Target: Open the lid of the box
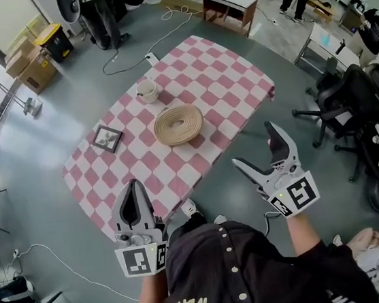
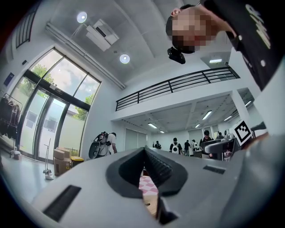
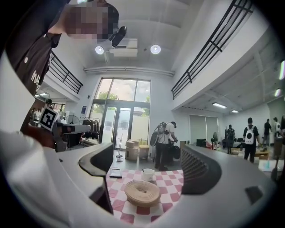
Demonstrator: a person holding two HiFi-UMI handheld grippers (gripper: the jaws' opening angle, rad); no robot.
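Item 1 – table (image 1: pixel 224 74): covered in a pink-and-white checked cloth, standing on a grey floor, seen from steeply above.

Item 2 – box (image 1: pixel 179 125): round, pale, woven in coils, low-walled. It sits near the middle of the table with its lid on top, closed. Nothing touches it.

Item 3 – cup (image 1: pixel 146 90): white, upright, just beyond the box on the far-left side and apart from it.

Item 4 – picture frame (image 1: pixel 108 138): small, dark-edged, lying flat on the cloth to the left of the box, well apart from it.

Item 5 – left tongs (image 1: pixel 135 185): held close to the person's body at the near edge of the table. The 2 jaws are pressed together at the tips, with nothing between them. Its own view shows only a sliver of checked cloth through the slot below the tips.

Item 6 – right tongs (image 1: pixel 253 144): held off the near-right corner of the table, jaws spread wide and empty. Its own view frames the box between the 2 jaws, well ahead of them, with the cup behind it.

Item 7 – surroundings: cardboard cartons (image 1: pixel 28 64) on the floor at far left and a black office chair (image 1: pixel 345 104) at right.
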